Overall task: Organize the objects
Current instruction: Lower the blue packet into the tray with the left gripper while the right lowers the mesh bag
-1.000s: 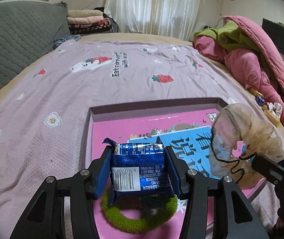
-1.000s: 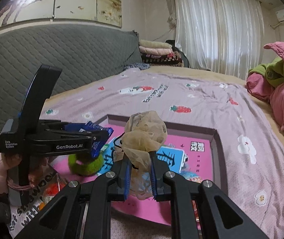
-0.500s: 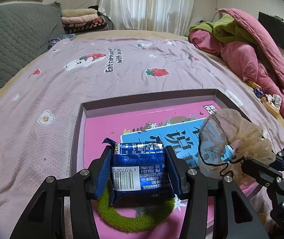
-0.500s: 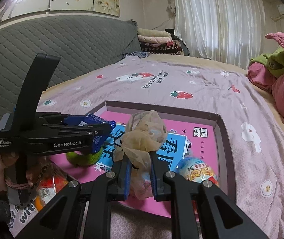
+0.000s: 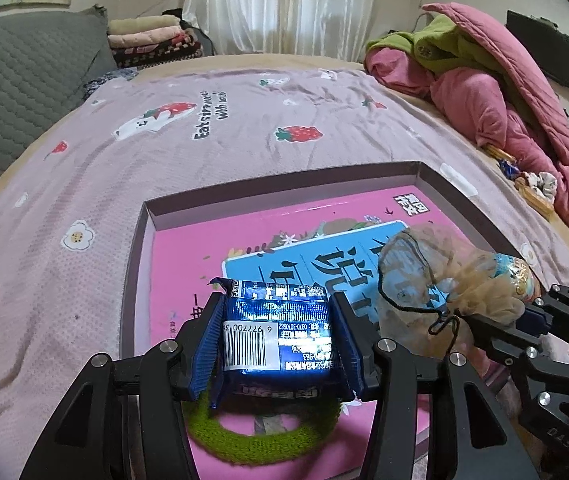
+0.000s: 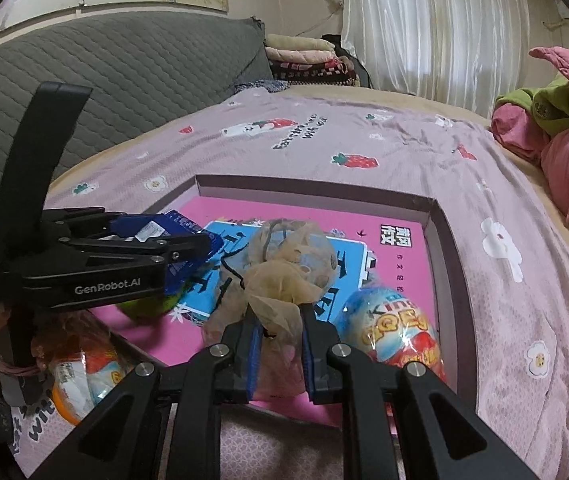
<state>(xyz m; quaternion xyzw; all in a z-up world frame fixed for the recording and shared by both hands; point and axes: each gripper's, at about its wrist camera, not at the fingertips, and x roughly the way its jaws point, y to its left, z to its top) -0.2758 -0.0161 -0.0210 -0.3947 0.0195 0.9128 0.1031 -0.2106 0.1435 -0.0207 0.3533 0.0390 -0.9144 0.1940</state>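
Both your grippers now hang lower over the tray (image 5: 146,240): left gripper (image 5: 278,344) pinching the blue packet (image 5: 278,340), right gripper (image 6: 280,344) pinching the mesh pouch (image 6: 284,272), ready for release.

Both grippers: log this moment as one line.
left gripper: shut on blue snack packet | right gripper: shut on tan mesh pouch | both over pink tray | green ring in tray

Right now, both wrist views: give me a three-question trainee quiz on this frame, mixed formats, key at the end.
1. True or false: the left gripper jaws grip a blue snack packet.
2. What does the right gripper hold? A) beige mesh pouch B) green ring C) toy egg
3. Fill in: the green fuzzy ring lies inside the ____.

Key: 1 true. 2 A, the pouch. 3 pink-lined box.
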